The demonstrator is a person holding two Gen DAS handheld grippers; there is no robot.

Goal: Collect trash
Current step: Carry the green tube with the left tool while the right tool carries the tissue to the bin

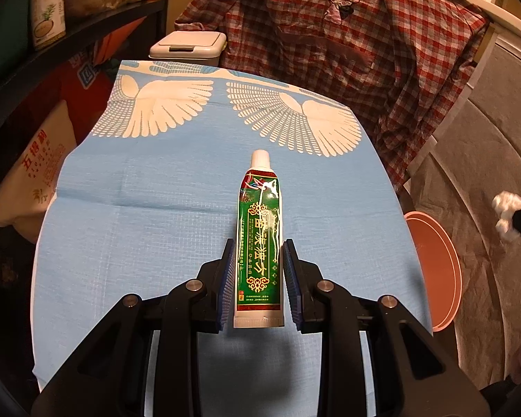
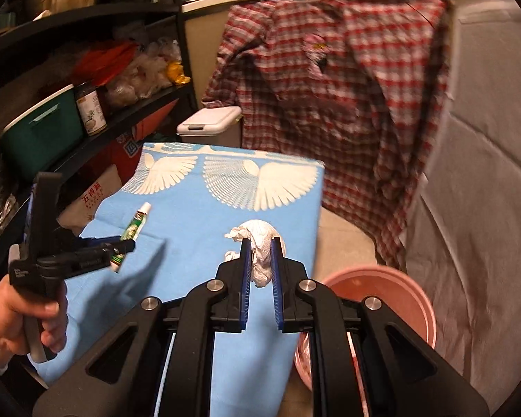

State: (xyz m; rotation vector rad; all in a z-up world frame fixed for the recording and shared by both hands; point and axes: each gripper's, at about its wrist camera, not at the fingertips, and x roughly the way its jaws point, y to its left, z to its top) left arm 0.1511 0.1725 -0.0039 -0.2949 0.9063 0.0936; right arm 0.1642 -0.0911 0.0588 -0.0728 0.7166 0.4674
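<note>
A green tube (image 1: 258, 229) with a white cap hangs above the blue cloth, and my left gripper (image 1: 258, 253) is shut on its lower half. The right wrist view shows the same tube (image 2: 132, 227) in that gripper (image 2: 124, 245), cap pointing up and away. My right gripper (image 2: 260, 243) is shut on a crumpled white tissue (image 2: 262, 232), held above the cloth's right edge. In the left wrist view the tissue (image 1: 507, 205) and the right gripper (image 1: 515, 220) appear at the far right, blurred. A pink bin (image 2: 392, 281) stands below, right of the table.
The table carries a blue cloth (image 1: 139, 191) with white wing prints. A white lidded bin (image 2: 210, 121) stands behind it, and a plaid shirt (image 2: 330, 104) hangs at the back. Cluttered black shelves (image 2: 87, 111) run along the left. A hand (image 2: 14, 316) holds the left gripper's handle.
</note>
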